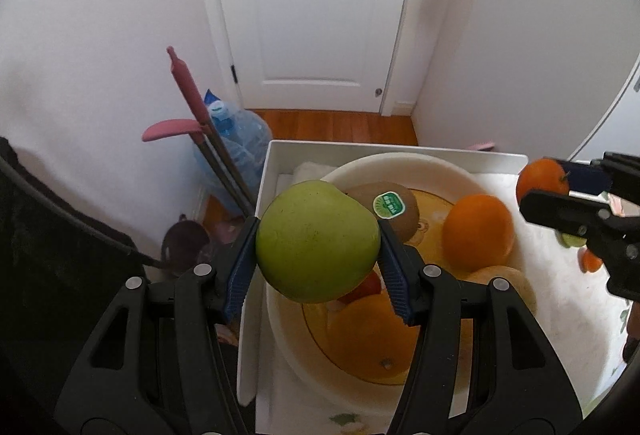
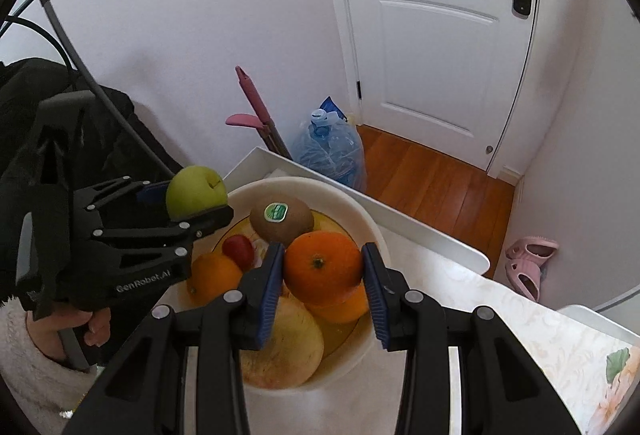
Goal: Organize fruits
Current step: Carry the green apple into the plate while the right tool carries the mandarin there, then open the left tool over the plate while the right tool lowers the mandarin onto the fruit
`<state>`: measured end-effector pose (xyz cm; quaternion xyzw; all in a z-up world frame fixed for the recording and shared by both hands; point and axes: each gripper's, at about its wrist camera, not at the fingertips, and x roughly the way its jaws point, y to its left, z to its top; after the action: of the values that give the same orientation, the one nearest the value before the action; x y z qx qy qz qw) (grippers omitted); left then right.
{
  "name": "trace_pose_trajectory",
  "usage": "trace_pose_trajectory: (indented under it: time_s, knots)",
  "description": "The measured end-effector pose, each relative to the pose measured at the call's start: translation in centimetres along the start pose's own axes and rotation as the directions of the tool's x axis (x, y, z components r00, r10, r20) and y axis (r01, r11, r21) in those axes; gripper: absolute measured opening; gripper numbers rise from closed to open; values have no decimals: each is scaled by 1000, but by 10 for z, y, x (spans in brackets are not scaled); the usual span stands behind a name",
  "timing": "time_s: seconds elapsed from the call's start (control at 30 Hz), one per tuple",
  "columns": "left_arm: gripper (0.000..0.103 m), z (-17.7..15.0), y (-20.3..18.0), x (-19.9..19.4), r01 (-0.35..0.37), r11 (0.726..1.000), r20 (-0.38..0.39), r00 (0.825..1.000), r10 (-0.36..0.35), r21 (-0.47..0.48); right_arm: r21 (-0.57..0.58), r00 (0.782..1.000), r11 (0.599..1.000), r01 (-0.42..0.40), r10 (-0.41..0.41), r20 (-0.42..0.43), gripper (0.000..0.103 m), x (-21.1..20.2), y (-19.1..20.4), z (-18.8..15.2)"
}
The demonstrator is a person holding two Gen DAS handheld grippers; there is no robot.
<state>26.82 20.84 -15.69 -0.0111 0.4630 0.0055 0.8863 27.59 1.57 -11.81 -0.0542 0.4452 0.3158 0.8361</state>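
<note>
You're over the bowl [image 2: 372,235], left gripper [image 1: 318,255] clamping green apple [image 1: 316,241], right gripper [image 2: 322,275] clamping orange [image 2: 322,267]: lower, release gently.

Bowl: the round cream plastic bowl [image 2: 372,231] sits on the white cloth-covered bench [image 2: 516,315], near its far left corner.
In bowl: a brown kiwi with a sticker [image 2: 281,221] lies at the far side; an orange [image 2: 208,281] and a small red fruit [image 2: 238,251] lie left; a pale yellow apple [image 2: 286,347] lies nearest.
Above bowl: the left gripper [image 1: 318,241] holds a green apple [image 1: 317,241] over the left rim; the right gripper [image 2: 323,263] holds a second orange [image 2: 323,263] over the middle.
Behind bench: a blue water jug [image 2: 332,151] stands on the wooden floor [image 2: 432,175].
</note>
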Motion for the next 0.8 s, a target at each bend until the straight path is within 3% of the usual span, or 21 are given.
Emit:
trace_pose_trajectory:
  time_s: [0.17, 0.2, 0.23, 0.3, 0.4, 0.8]
  knots:
    - [62, 2, 1, 10, 20, 1000, -20, 1000, -20, -4, 10, 1000, 1000, 1, -1, -2, 36, 7, -2, 6]
    - [68, 2, 1, 8, 26, 1000, -11, 1000, -26, -4, 12, 1000, 1000, 2, -2, -3, 36, 8, -1, 7]
    - [86, 4, 2, 7, 29, 1000, -1, 1000, -29, -4, 13, 1000, 1000, 2, -2, -4, 36, 9, -1, 8]
    - [103, 6, 5, 1, 25, 1000, 29, 999, -25, -8, 13, 1000, 1000, 2, -2, -5, 36, 10, -1, 10]
    - [103, 8, 7, -12, 44, 999, 61, 997, -42, -25, 11, 1000, 1000, 2, -2, -5, 36, 11, -1, 12]
    - [103, -13, 13, -38, 9, 998, 36, 999, -7, -60, -28, 1000, 999, -18, 17, -21, 36, 17, -4, 28]
